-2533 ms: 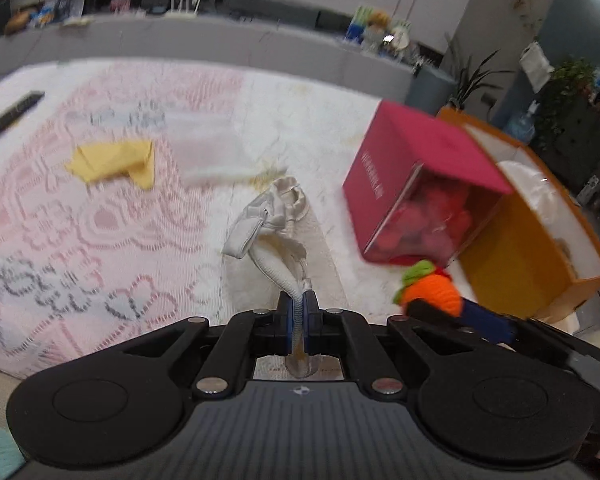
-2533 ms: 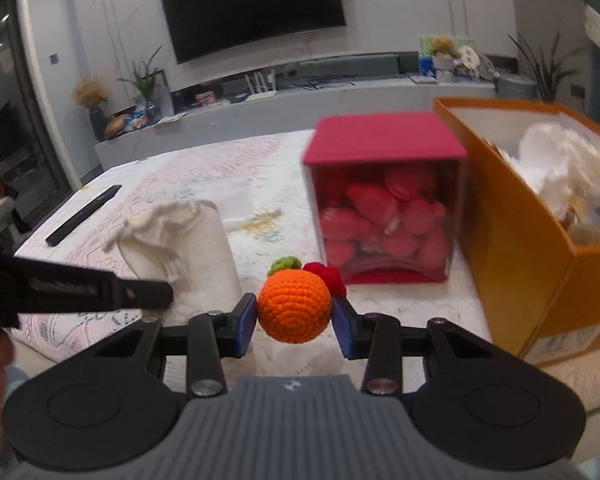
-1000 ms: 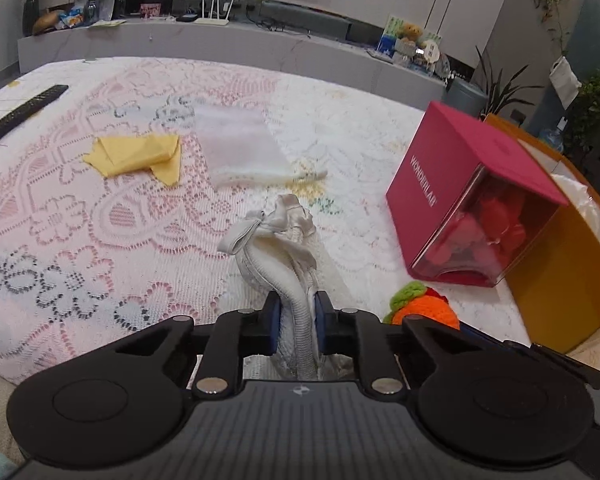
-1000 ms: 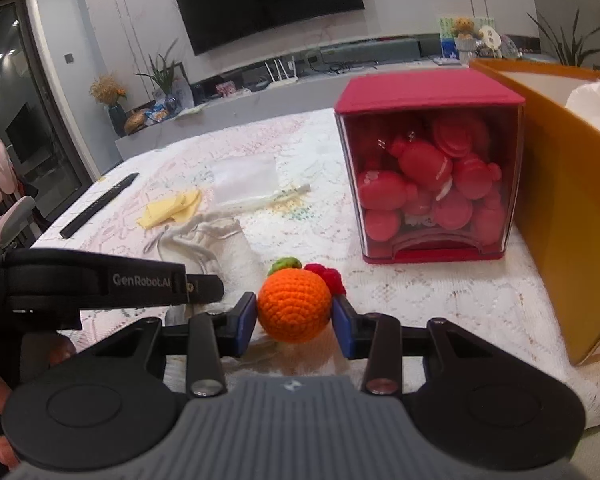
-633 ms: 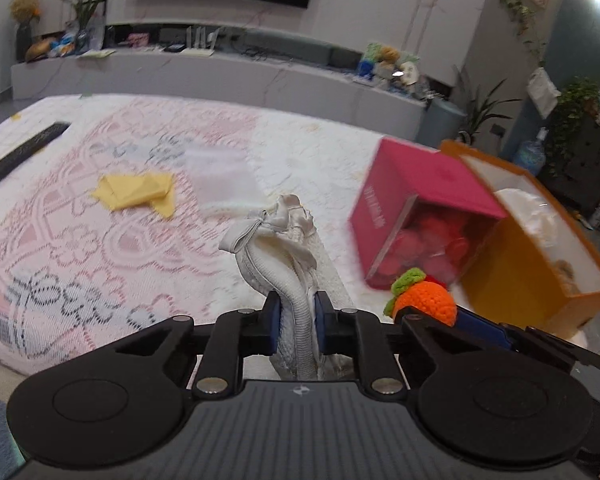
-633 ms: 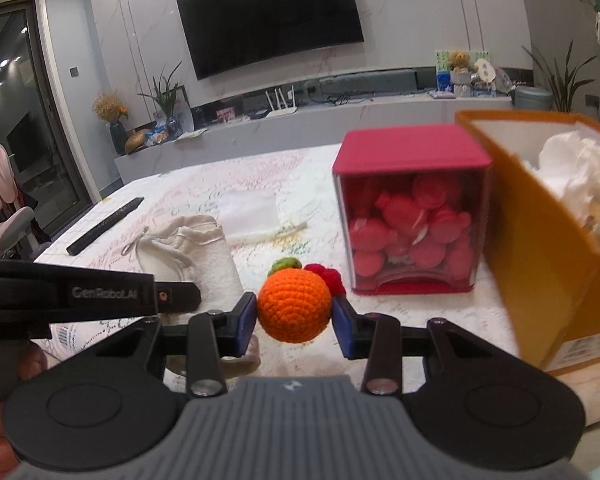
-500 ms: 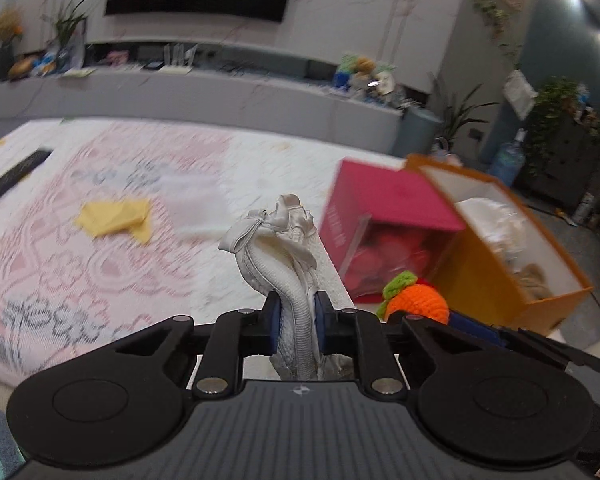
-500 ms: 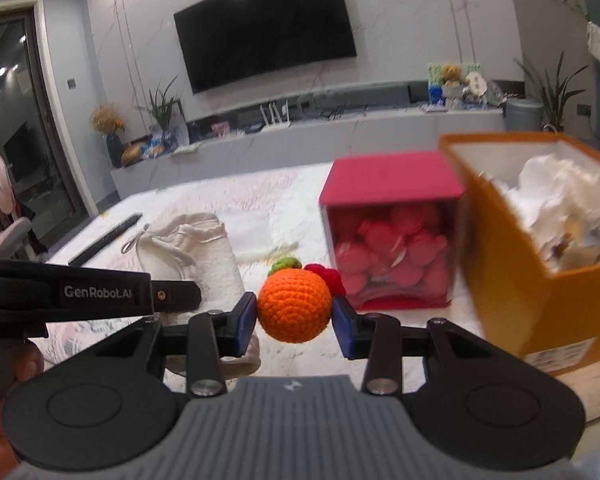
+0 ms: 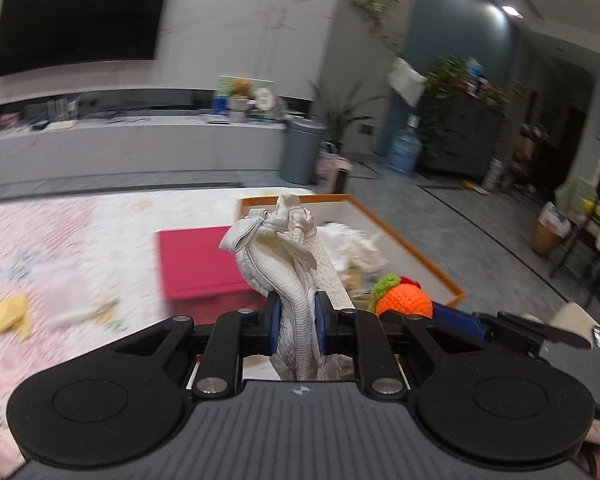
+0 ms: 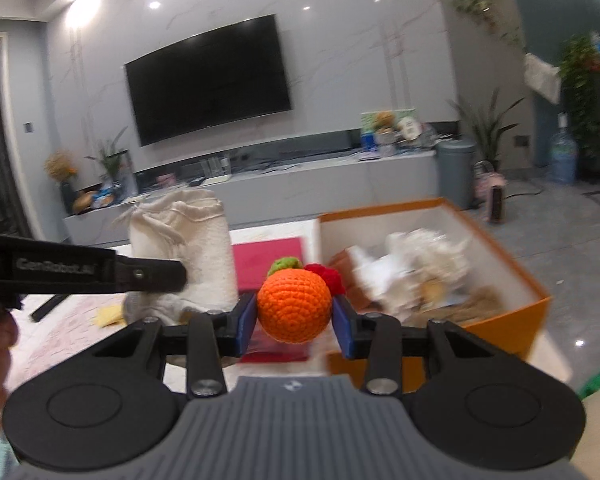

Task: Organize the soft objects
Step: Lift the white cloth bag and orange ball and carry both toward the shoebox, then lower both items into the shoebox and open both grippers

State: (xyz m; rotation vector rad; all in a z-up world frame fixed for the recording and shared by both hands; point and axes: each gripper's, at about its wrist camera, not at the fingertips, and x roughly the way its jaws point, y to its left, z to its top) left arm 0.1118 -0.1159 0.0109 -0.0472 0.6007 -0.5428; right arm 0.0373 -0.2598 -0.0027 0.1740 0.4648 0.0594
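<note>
Both grippers are loaded and lifted above the lace-covered table (image 9: 40, 236): left gripper (image 9: 296, 322) clamps a white drawstring cloth pouch (image 9: 284, 248), right gripper (image 10: 295, 318) squeezes an orange crocheted ball (image 10: 294, 306). Carrying step, judging; next, release both over the orange cardboard box (image 10: 500, 320) at the table's far edge.

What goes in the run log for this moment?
left gripper: shut on white drawstring cloth pouch | right gripper: shut on orange crocheted ball | both above orange cardboard box
</note>
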